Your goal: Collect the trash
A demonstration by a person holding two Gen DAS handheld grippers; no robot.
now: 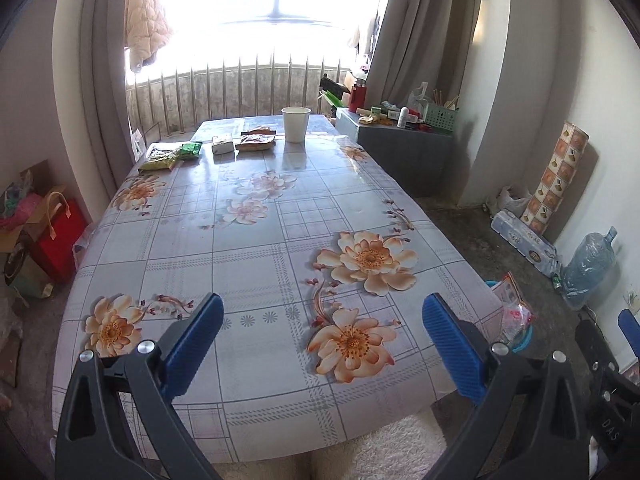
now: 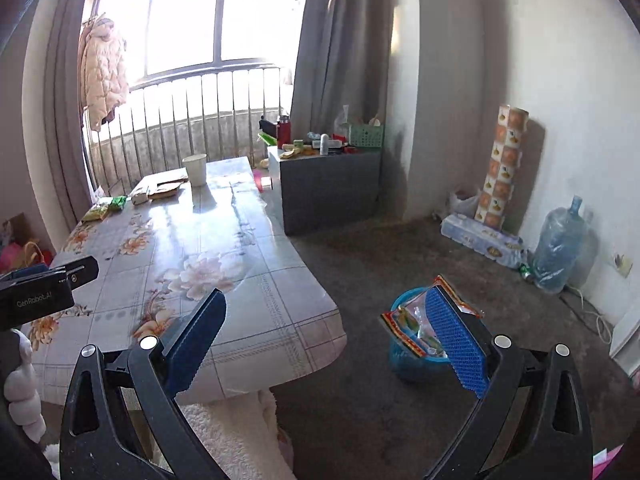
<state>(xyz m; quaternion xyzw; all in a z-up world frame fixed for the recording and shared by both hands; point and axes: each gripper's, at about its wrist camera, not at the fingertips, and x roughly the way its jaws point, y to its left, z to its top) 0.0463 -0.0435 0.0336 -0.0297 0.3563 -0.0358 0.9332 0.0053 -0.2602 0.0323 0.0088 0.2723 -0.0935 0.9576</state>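
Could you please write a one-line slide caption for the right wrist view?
Open right gripper above the floor beside the floral table, with a wrapper-filled blue bin below.

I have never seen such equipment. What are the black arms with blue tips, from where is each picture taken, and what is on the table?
They are hand-held tongs; a person carries one in each hand. Each carries a camera looking forward between its two fingers, so one picture comes from the left tongs and one from the right tongs. Both stand open and hold nothing. The left ones are over the near end of a table with a flowered cloth. At its far end stand a paper cup and several snack packets. The right ones point beside the table at a blue basket on the floor, with wrappers already in it.
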